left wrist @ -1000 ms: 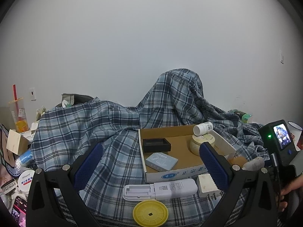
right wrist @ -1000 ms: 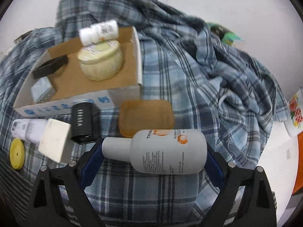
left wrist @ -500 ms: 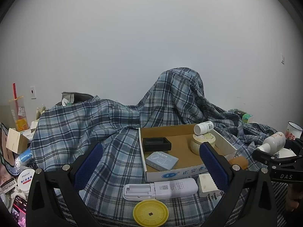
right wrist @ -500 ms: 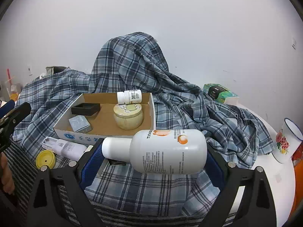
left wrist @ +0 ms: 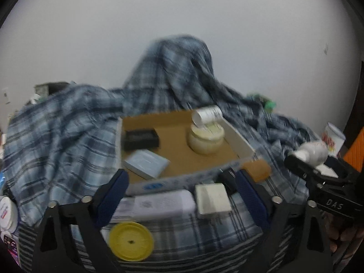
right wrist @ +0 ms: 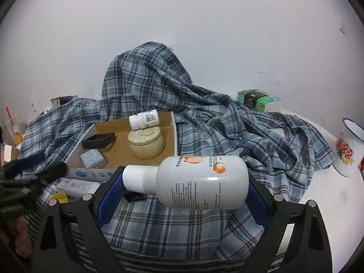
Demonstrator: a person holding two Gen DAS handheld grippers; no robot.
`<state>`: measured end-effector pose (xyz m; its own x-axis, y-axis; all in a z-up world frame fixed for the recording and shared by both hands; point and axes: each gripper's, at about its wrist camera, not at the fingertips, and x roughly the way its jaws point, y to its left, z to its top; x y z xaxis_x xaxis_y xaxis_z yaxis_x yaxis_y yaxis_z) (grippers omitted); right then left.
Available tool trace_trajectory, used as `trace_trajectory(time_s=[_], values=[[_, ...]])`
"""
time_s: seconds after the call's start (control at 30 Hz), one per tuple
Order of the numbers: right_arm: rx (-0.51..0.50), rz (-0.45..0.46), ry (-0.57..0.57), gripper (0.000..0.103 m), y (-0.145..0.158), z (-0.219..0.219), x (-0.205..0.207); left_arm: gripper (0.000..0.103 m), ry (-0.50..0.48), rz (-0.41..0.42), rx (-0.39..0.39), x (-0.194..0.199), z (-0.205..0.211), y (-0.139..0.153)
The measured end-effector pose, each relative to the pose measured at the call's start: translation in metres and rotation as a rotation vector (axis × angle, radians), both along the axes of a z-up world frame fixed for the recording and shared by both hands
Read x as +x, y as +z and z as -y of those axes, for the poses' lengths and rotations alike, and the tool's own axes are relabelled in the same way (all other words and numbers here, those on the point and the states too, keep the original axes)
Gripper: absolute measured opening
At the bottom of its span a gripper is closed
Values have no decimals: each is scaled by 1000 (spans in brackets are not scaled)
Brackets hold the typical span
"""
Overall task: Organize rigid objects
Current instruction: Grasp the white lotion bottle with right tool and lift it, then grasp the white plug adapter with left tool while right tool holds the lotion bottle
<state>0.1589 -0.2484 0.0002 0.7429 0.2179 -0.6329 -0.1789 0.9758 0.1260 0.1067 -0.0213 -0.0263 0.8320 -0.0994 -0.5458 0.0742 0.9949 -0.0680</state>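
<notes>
Bottle [right wrist: 200,182]: your right gripper [right wrist: 184,188] fingers clamp it sideways, lifted clear for the cardboard box [right wrist: 175,134]; left gripper [left wrist: 182,195] fingers spread, narrowing, empty.

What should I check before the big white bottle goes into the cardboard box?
1. White bottle clamped across the right gripper: ok.
2. Free floor in the cardboard box in front of the round jar: ok.
3. Small pill bottle stable on the jar: not ok, it lies tilted on the lid.
4. Left gripper clear of the box: ok; its jaws have just been closing, nothing clamped.
5. Bottle cap tight: cannot tell.
</notes>
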Motion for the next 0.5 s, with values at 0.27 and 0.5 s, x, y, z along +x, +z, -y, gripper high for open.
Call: trace_trajectory(time_s=[0.27, 0.5], values=[[23, 9, -8, 94, 1, 5, -3, 76, -75, -187, -2, 30, 34, -29], [24, 10, -5, 94, 1, 7, -5, 68, -126, -318, 16, 47, 51, -50]])
